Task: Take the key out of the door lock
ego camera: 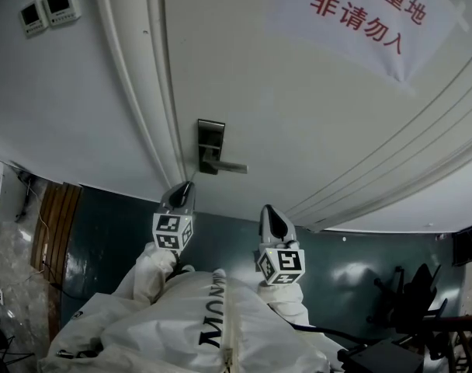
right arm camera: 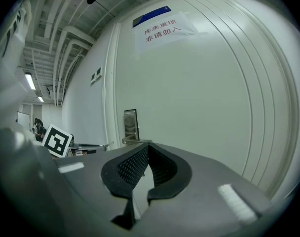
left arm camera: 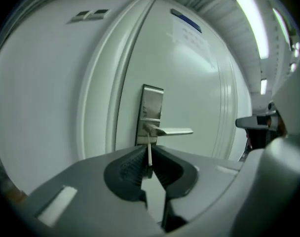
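Observation:
A steel lock plate (ego camera: 210, 142) with a lever handle (ego camera: 230, 167) sits on the white door (ego camera: 298, 115). My left gripper (ego camera: 186, 186) hangs just below and left of the plate, a small gap away from it. In the left gripper view the left gripper (left arm camera: 149, 149) is shut on a thin pale key (left arm camera: 149, 153), seen edge on and sticking out of the pads in front of the lock plate (left arm camera: 152, 110) and handle (left arm camera: 173, 131). My right gripper (ego camera: 268, 210) is lower, to the right of the lock. Its jaws are shut and empty in the right gripper view (right arm camera: 147, 147).
A paper sign (ego camera: 368, 14) with red characters is taped high on the door. Two small wall panels (ego camera: 48, 8) are left of the door frame. A dark floor lies below, with a black chair (ego camera: 411, 286) at the right. The person's white sleeves (ego camera: 189, 317) fill the bottom.

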### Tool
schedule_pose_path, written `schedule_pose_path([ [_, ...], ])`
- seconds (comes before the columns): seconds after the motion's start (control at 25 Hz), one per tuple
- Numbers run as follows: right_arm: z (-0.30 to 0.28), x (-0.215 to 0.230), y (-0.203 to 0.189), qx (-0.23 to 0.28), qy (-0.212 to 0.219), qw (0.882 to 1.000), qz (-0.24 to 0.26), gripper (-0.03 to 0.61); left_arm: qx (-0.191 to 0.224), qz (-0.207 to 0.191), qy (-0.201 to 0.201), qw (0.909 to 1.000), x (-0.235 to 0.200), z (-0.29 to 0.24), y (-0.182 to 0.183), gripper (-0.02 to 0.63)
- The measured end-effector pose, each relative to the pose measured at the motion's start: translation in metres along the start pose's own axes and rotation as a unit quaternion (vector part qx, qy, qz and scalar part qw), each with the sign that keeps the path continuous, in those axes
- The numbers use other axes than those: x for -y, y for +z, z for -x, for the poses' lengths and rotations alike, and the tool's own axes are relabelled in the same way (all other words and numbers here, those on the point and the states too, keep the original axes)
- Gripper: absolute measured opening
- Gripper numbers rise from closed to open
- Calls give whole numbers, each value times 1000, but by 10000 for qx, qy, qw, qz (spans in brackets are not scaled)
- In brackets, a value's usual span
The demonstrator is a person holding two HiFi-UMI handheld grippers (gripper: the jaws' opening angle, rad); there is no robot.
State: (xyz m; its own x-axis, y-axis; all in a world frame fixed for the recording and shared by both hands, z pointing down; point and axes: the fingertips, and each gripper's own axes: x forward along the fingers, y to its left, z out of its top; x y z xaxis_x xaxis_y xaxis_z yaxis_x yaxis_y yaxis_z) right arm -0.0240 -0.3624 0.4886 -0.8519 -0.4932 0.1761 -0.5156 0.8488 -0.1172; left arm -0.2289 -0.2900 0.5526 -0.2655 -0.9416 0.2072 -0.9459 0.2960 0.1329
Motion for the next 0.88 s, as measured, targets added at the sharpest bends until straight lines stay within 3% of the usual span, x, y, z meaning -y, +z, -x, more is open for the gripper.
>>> schedule_pose_path([
  [0.08,-4,-4,0,25,63,10000,15,-8,12,-665,177,9976,0,9,11,21],
  [0.2,-10,-12,2,61,121,9996,258,-8,81,-1796,500,9824,2,23,29,21],
  [0.28,-13,-16,3,86,137,9988,461,-8,152,-2153,598,9746,3,31,37,21],
  [0.6,-13,-33,-1,157,372,9988,272,-8,262,-2092,661,9753,6,65,55,21],
  [0.88,6,-49,-6,178,201,9994,239,-8,416,-2169,568,9736,3,98,58,21],
])
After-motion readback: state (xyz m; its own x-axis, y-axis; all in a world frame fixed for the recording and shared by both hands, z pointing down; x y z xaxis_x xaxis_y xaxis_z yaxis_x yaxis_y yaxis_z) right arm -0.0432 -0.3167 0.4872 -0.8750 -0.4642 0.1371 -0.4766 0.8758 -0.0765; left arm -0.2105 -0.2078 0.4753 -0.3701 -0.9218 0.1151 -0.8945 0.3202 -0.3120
